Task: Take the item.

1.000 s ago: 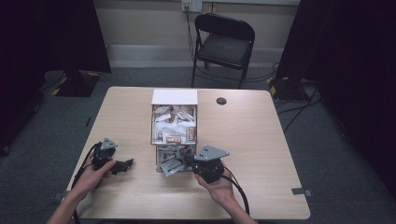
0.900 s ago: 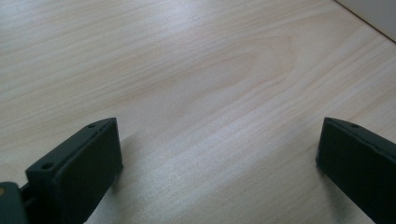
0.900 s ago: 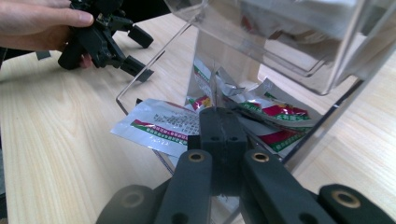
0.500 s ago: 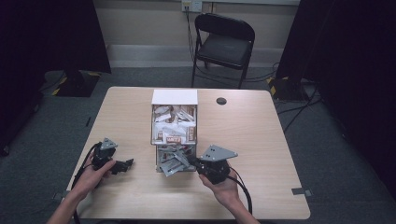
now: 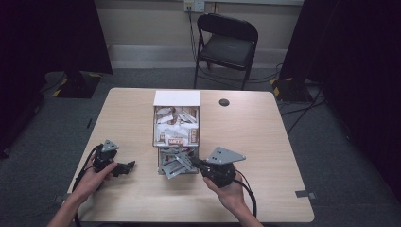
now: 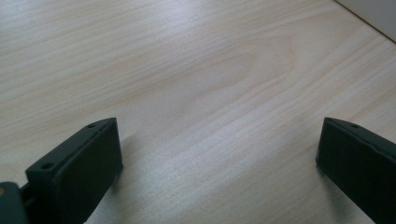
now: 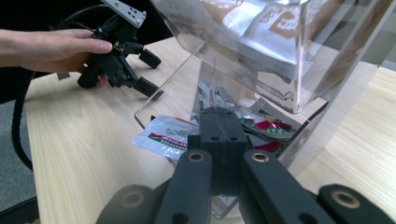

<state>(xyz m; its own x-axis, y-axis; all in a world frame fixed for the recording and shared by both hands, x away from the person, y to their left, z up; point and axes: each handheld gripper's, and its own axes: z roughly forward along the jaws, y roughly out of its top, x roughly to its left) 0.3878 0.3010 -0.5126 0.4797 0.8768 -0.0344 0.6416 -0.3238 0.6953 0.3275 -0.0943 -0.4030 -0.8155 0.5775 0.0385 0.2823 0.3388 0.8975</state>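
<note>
Step in hand, as judged: drawing a sachet from the tray mouth of the clear dispenser at mid-table. Right gripper seen pushed into the open front tray, jaws pressed together with no gap visible — probably pinching a packet edge, but the pinched thing itself hidden behind the jaws, so cannot tell for certain. Sachets, red-and-green print on white, lying loose in the tray just ahead of and beside the jaw tips; more stacked in the bin above.

Left gripper resting low on the table to the left of the dispenser, well apart from it, jaws spread wide over bare wood with nothing between them. Idle, by the look of it.

Next move, as a judgement: withdraw the right gripper straight back from the tray mouth, low and level, keeping clear of the acrylic lip — risk of dragging neighbouring sachets out, or shifting the dispenser with no second hand steadying it.

Surface: pale wood-grain table, small dark round spot right of the dispenser's back. Beyond the dispenser, a black folding chair against a light wall; grey carpet, dark curtains on both sides, cables on the floor.
</note>
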